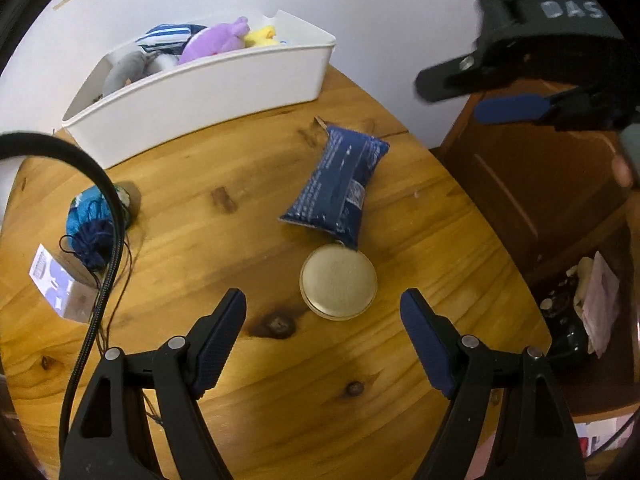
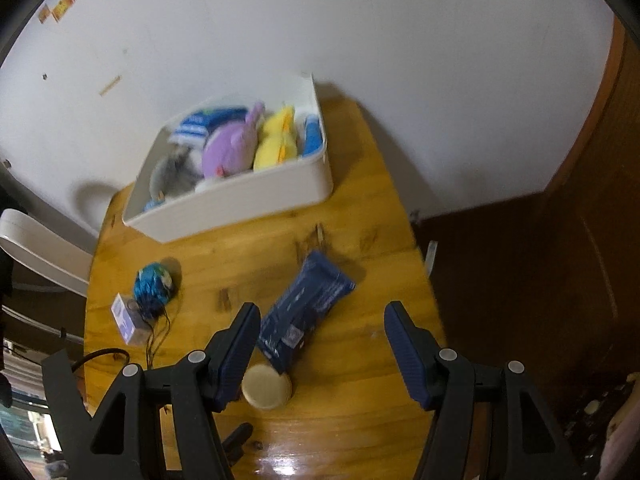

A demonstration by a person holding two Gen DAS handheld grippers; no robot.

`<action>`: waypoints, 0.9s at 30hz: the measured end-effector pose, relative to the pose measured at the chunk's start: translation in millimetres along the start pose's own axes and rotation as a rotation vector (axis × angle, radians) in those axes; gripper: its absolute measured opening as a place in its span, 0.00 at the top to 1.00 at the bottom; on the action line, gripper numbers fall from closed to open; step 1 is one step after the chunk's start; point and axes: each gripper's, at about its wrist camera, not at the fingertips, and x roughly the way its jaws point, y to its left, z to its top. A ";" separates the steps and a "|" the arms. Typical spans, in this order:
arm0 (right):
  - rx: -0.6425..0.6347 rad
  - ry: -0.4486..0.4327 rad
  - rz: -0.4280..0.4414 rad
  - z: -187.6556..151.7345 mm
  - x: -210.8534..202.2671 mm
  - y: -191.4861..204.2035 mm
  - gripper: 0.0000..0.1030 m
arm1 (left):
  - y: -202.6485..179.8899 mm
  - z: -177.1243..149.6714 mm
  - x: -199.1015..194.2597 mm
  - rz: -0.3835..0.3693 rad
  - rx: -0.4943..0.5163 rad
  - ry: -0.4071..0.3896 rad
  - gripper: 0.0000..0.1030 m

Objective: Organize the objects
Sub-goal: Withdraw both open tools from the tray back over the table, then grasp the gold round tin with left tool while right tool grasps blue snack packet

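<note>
A round gold tin (image 1: 338, 283) lies on the wooden table (image 1: 224, 184), touching the near end of a dark blue packet (image 1: 338, 184). My left gripper (image 1: 324, 316) hovers open just short of the tin, nothing between its fingers. In the right wrist view the tin (image 2: 267, 390) sits by the left finger and the blue packet (image 2: 306, 312) lies between the fingers' lines, below them; my right gripper (image 2: 320, 320) is open and empty. The right gripper (image 1: 452, 92) also shows at the upper right of the left view. A white bin (image 1: 208, 92) at the back holds plush toys.
A blue yarn ball (image 1: 94, 220) with loose dark thread and a small clear box (image 1: 60, 284) lie at the table's left. A black cable (image 1: 108, 240) crosses them in the left view. Dark wooden furniture (image 1: 532, 184) stands right of the table, clutter below it.
</note>
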 end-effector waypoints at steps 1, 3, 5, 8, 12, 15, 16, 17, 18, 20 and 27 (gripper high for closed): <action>0.003 0.014 0.002 -2.3 5.8 0.3 0.36 | -0.8 -0.9 1.5 0.000 0.002 0.002 0.20; 0.012 0.052 0.002 -7.8 19.6 0.3 0.36 | -0.9 -1.2 4.5 0.003 0.001 0.003 0.20; 0.026 0.094 0.012 -12.1 32.5 -0.1 0.36 | -0.7 -0.1 7.2 0.001 -0.005 0.005 0.20; 0.059 0.144 0.045 -14.8 49.8 -2.5 0.36 | 0.1 1.3 12.0 0.006 -0.011 -0.001 0.20; 0.128 0.197 0.100 -14.0 69.7 -8.6 0.36 | 0.2 1.8 19.7 0.013 -0.018 -0.014 0.20; 0.170 0.238 0.131 -11.1 84.4 -11.3 0.36 | 1.0 0.7 25.0 0.008 -0.032 -0.022 0.20; 0.181 0.251 0.142 -10.2 89.4 -11.4 0.36 | 1.5 0.1 26.0 0.004 -0.037 -0.026 0.20; 0.188 0.263 0.149 -8.9 94.5 -11.0 0.36 | 2.0 -0.4 27.6 0.004 -0.043 -0.030 0.20; 0.193 0.272 0.149 -7.5 99.4 -10.4 0.36 | 1.2 1.8 28.9 0.004 -0.046 -0.031 0.20; 0.203 0.286 0.150 -4.7 107.6 -9.8 0.36 | 1.2 1.2 30.9 0.002 -0.049 -0.036 0.20; 0.180 0.319 0.151 4.5 129.4 -0.3 0.44 | -5.4 0.9 38.3 0.014 -0.034 -0.049 0.20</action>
